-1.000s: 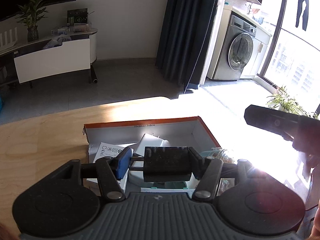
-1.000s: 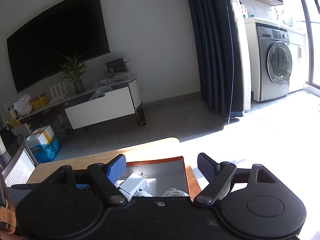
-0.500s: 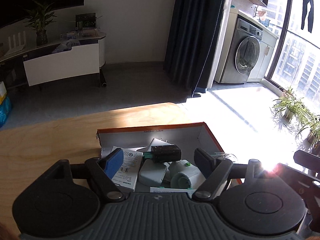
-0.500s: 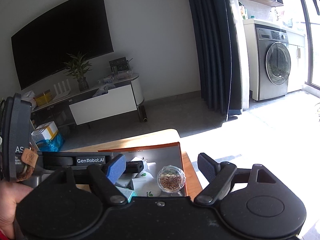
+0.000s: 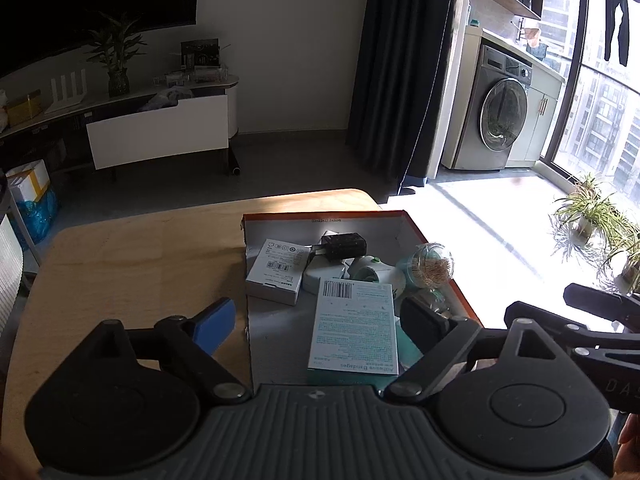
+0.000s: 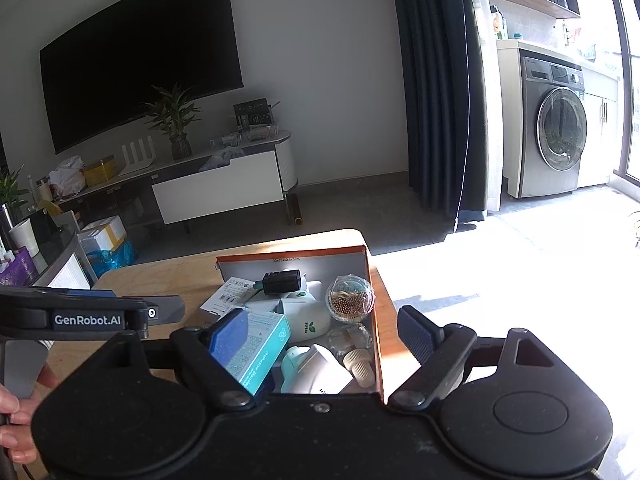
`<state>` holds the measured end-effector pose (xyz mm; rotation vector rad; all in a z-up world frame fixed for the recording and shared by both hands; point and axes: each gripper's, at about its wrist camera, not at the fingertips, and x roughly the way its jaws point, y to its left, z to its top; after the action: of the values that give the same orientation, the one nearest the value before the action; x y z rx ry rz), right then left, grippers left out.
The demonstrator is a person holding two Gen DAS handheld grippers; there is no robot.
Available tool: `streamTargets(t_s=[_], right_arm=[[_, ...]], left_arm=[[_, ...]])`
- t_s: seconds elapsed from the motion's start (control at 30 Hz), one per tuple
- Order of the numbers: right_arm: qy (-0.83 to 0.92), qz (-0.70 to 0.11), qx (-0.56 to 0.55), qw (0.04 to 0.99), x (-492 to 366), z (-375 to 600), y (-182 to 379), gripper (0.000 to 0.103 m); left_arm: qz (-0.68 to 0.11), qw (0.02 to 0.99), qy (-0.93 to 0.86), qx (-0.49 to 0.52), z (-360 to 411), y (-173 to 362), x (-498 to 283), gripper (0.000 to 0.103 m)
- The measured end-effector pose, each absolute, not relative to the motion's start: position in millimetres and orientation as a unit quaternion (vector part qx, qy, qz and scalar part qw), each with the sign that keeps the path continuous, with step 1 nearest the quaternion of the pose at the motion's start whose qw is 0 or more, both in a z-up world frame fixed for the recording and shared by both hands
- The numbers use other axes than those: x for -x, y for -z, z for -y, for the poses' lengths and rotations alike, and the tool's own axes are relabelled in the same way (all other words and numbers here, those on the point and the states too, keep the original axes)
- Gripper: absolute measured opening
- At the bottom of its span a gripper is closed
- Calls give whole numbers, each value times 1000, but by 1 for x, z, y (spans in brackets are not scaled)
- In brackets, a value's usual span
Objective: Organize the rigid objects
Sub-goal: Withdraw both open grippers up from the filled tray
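Note:
An orange-rimmed cardboard box [image 5: 324, 215] [image 6: 292, 251] sits on the wooden table. A black charger [image 5: 344, 245] [image 6: 282, 280] lies free on top of the things at its far end. Around it lie a white carton [image 5: 278, 268], a teal bandage box [image 5: 354, 328] [image 6: 260, 352], a white bottle [image 6: 308, 320] and a clear ball of gold beads [image 5: 434, 266] [image 6: 350, 300]. My left gripper [image 5: 316, 328] hovers over the box's near end, its jaws opening with nothing gripped. The jaws of my right gripper [image 6: 324, 336] are opening too, empty, above the near right part of the box.
The bare table top [image 5: 140, 272] stretches left of the box. In the right wrist view the left gripper's body [image 6: 92, 316] and a person's hand [image 6: 16, 420] sit at the left edge. The table's far edge [image 6: 280, 240] drops to the floor.
The left gripper let go of the black charger, which now lies in the box, then widened and drew back. The right gripper also pulled back, and more of the box shows.

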<state>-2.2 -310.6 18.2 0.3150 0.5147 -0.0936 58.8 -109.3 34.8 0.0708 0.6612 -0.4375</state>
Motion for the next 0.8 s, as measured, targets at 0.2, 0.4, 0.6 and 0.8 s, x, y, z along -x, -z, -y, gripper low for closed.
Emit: streamTargets(t_s=[0.2,0.4,0.6,0.8], right_arm=[[45,-260,-151,953,26,305,-13,97],[42,-267,-142,952,45,298,-7,97],[44,-269,-138,952,57,294,-6,98],[44,-269,-135,953,65,293,-7,98]], left_arm=[[-326,921,211,-34,109,-27,-31,95],[-330,922,199,-35,105,-18,-14,99],[-323,928,181,-44,104,-19,0,103],[-337,926,168,-28,102,-16,5,103]])
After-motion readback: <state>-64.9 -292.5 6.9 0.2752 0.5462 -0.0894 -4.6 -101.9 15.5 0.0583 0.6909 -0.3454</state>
